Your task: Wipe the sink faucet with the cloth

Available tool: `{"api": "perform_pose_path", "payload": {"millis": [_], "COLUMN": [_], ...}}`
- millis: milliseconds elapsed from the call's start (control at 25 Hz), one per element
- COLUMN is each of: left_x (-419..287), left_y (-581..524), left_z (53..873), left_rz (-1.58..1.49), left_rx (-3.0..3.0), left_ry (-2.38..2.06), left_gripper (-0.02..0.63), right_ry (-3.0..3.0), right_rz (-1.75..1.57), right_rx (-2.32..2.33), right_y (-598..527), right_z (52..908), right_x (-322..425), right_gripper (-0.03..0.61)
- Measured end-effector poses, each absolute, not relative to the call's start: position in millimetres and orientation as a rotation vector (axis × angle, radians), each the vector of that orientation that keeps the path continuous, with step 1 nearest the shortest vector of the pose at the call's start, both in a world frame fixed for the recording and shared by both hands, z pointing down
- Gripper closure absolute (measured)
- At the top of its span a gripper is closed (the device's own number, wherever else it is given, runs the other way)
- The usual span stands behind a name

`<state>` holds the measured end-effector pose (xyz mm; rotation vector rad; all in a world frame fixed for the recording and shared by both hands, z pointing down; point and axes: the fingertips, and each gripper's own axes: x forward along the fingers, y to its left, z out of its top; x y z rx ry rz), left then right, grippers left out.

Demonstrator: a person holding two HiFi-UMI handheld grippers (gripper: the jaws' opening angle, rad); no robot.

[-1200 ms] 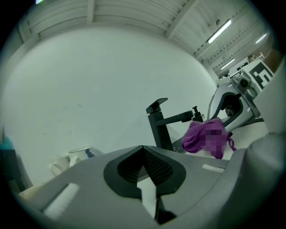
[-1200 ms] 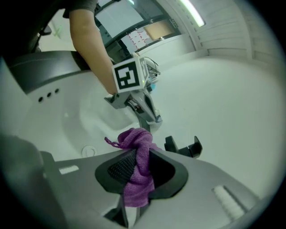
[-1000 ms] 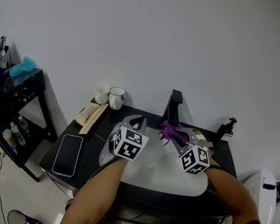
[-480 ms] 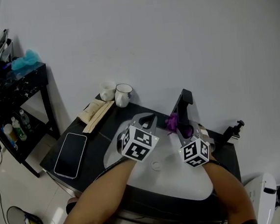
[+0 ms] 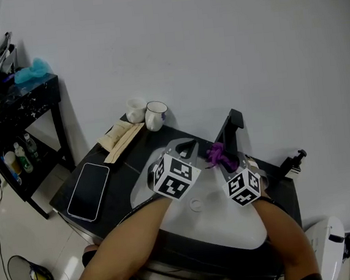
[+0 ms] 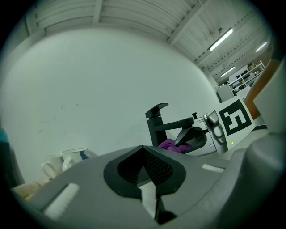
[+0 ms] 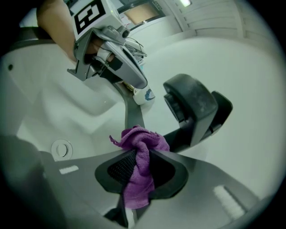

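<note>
Sink counter against the wall, both grippers over the basin.

The sink is set in the counter, with the faucet at its back edge by the wall and the drain in the basin. The right gripper sits just before the faucet, clamped on the cloth. The left gripper is beside it to the left, jaws together and empty. Left of the sink a phone lies on the counter, and two cups stand behind it by the wall. A shelf unit stands further left.

black counter holds a phone, 2 cups, beige bundle, sink and faucet.
</note>
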<state>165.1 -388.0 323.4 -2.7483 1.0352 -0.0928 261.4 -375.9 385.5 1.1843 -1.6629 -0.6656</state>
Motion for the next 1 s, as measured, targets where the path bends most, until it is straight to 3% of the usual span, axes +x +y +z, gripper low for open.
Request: {"api": "perform_pose_path", "payload": {"millis": [480, 1000], "left_x": [164, 161], "left_y": [-389, -391], "left_z": [329, 338], "left_rz": [-0.138, -0.199], "left_rx": [-2.725, -2.722], "left_ry": [1.031, 1.059], "left_gripper": [0.597, 0.597], "right_ry": [-1.671, -1.533], "right_rz": [-0.729, -0.852], "right_rx": [1.125, 1.323], "right_y": [-324, -337], "right_z": [388, 280], "right_x": [262, 319], "right_gripper": [0.486, 0.485]}}
